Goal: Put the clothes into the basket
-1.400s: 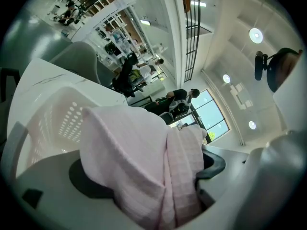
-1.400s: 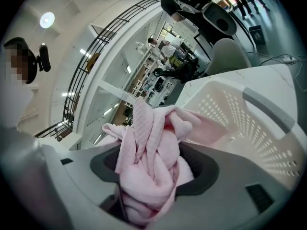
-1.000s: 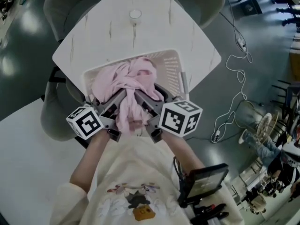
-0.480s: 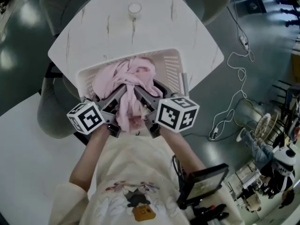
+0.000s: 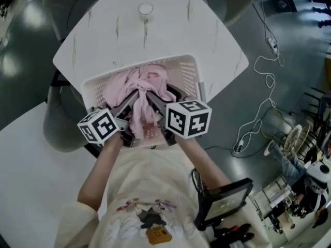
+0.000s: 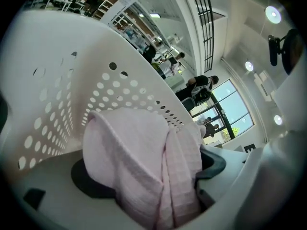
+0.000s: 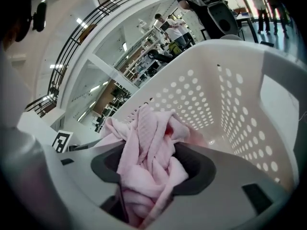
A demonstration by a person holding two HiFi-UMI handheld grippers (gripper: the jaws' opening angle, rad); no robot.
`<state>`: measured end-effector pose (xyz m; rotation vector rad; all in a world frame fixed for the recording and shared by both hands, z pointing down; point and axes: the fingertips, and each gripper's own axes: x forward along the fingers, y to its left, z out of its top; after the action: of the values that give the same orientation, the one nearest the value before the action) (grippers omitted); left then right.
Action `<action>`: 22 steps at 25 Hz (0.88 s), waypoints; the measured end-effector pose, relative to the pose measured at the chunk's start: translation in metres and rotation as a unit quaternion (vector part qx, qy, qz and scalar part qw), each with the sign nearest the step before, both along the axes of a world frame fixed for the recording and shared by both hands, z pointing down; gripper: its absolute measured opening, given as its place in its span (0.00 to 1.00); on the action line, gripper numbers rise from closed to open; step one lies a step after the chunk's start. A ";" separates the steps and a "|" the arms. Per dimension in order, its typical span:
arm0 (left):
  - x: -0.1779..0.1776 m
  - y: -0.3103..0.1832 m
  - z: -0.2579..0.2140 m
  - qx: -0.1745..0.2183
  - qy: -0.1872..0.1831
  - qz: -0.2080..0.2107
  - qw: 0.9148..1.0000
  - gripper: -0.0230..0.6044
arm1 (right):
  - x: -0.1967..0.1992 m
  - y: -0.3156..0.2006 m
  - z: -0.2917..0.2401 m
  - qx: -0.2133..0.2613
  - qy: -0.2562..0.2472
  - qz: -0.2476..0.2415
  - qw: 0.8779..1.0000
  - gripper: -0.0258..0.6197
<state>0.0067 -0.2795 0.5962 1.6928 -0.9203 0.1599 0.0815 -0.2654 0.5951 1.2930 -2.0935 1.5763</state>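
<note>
A bunched pink garment (image 5: 139, 84) hangs inside the white perforated basket (image 5: 191, 68) on the white table (image 5: 181, 25). My left gripper (image 5: 132, 101) and right gripper (image 5: 153, 101) reach over the basket's near rim, side by side, each shut on a fold of the pink cloth. In the left gripper view the cloth (image 6: 139, 162) drapes between the jaws of that gripper (image 6: 148, 174), with the basket wall (image 6: 72, 90) behind. In the right gripper view the twisted cloth (image 7: 148, 147) fills the gap of that gripper (image 7: 153, 171); its jaws have just been closing on it.
A small round cup (image 5: 145, 8) stands at the table's far side. Grey chairs (image 5: 57, 123) flank the table. A white cable (image 5: 261, 81) trails over the floor on the right. A tablet (image 5: 222, 203) hangs at the person's waist.
Both grippers have sunk with the pink garment, and the bundle now sits lower inside the basket. The marker cubes have come nearer the basket's near rim.
</note>
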 end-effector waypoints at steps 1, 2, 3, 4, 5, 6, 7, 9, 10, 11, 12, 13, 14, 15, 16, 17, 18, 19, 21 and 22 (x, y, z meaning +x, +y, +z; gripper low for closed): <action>0.000 0.000 0.003 -0.001 -0.005 0.000 1.000 0.79 | 0.001 0.000 0.003 -0.001 0.006 -0.004 1.000 0.45; 0.000 0.000 0.006 -0.003 -0.011 -0.001 1.000 0.79 | 0.001 -0.001 0.007 -0.003 0.012 -0.009 1.000 0.45; 0.000 0.000 0.010 -0.005 -0.015 -0.003 1.000 0.79 | 0.001 -0.001 0.010 -0.005 0.017 -0.013 1.000 0.44; -0.001 0.000 0.014 -0.007 -0.020 -0.004 1.000 0.79 | 0.001 -0.002 0.014 -0.005 0.022 -0.018 1.000 0.44; -0.001 0.000 0.018 -0.009 -0.024 -0.006 1.000 0.79 | 0.001 -0.003 0.017 -0.005 0.026 -0.023 0.999 0.44; -0.002 -0.001 0.022 -0.011 -0.029 -0.006 0.999 0.79 | 0.001 -0.004 0.021 -0.005 0.029 -0.027 0.999 0.44; -0.003 -0.001 0.025 -0.013 -0.035 -0.005 0.999 0.79 | 0.001 -0.005 0.023 -0.005 0.030 -0.030 0.999 0.44; -0.005 0.000 0.031 -0.014 -0.048 -0.001 0.999 0.79 | 0.001 -0.004 0.028 -0.007 0.032 -0.032 0.999 0.43; -0.005 0.000 0.033 -0.014 -0.054 0.001 0.998 0.79 | 0.002 -0.004 0.031 -0.007 0.035 -0.033 0.999 0.43; -0.004 -0.001 0.036 -0.013 -0.059 0.003 0.998 0.79 | 0.003 -0.005 0.034 -0.007 0.040 -0.034 0.999 0.43; -0.003 -0.001 0.039 -0.014 -0.063 0.004 0.998 0.79 | 0.004 -0.005 0.038 -0.008 0.046 -0.036 0.998 0.42; -0.003 -0.001 0.043 -0.017 -0.068 0.004 0.998 0.78 | 0.005 -0.004 0.042 -0.010 0.052 -0.038 0.998 0.42; -0.003 0.000 0.047 -0.020 -0.073 0.004 0.997 0.78 | 0.005 -0.004 0.047 -0.013 0.058 -0.040 0.997 0.42; -0.003 0.001 0.051 -0.024 -0.077 0.004 0.997 0.78 | 0.006 -0.003 0.051 -0.016 0.063 -0.043 0.997 0.42; -0.003 0.002 0.055 -0.027 -0.082 0.005 0.996 0.78 | 0.006 -0.003 0.055 -0.019 0.067 -0.046 0.997 0.42; -0.003 0.002 0.058 -0.028 -0.087 0.006 0.996 0.78 | 0.006 -0.002 0.058 -0.021 0.071 -0.049 0.996 0.42; -0.003 0.002 0.061 -0.029 -0.091 0.006 0.995 0.77 | 0.007 -0.002 0.061 -0.023 0.074 -0.053 0.996 0.42; -0.002 0.002 0.064 -0.029 -0.094 0.007 0.995 0.77 | 0.008 -0.002 0.064 -0.025 0.078 -0.055 0.995 0.41; -0.001 0.003 0.067 -0.028 -0.100 0.009 0.995 0.77 | 0.009 -0.002 0.066 -0.026 0.089 -0.060 0.994 0.41; -0.001 0.003 0.069 -0.028 -0.102 0.010 0.994 0.77 | 0.010 -0.002 0.067 -0.027 0.095 -0.063 0.993 0.41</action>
<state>0.0054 -0.2767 0.6648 1.6543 -1.0401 0.3755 0.0913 -0.2677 0.6622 1.2146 -1.9624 1.3889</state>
